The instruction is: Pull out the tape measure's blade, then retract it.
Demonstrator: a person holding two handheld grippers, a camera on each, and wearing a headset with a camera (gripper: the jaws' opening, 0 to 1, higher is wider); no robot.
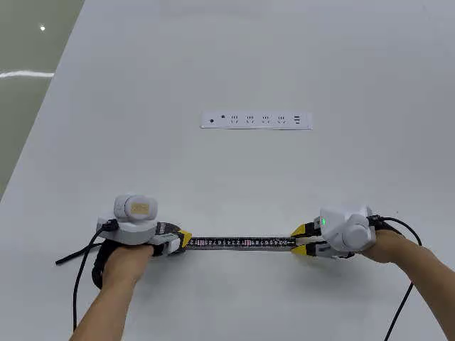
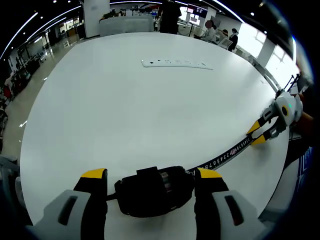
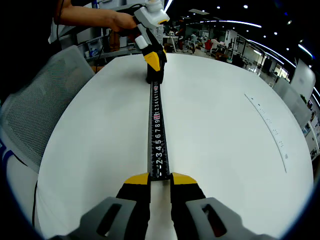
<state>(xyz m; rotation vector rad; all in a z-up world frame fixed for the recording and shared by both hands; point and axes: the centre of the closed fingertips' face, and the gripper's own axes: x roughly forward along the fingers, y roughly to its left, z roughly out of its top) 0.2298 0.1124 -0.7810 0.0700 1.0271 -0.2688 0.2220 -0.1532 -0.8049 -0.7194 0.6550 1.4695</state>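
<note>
Currently left hand-held gripper (image 2: 151, 173) clamps case (image 2: 155, 194), right hand-held gripper (image 3: 160, 178) pinches blade (image 3: 158, 125).

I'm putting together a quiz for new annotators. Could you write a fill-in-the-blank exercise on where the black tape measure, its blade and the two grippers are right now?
The black tape measure case sits between the yellow-tipped jaws of the ____ gripper.
The right gripper pinches the tip of the dark numbered ____.
The flat white power strip on the white table is touched by ____ gripper.
Missing words: left; blade; neither.
</note>
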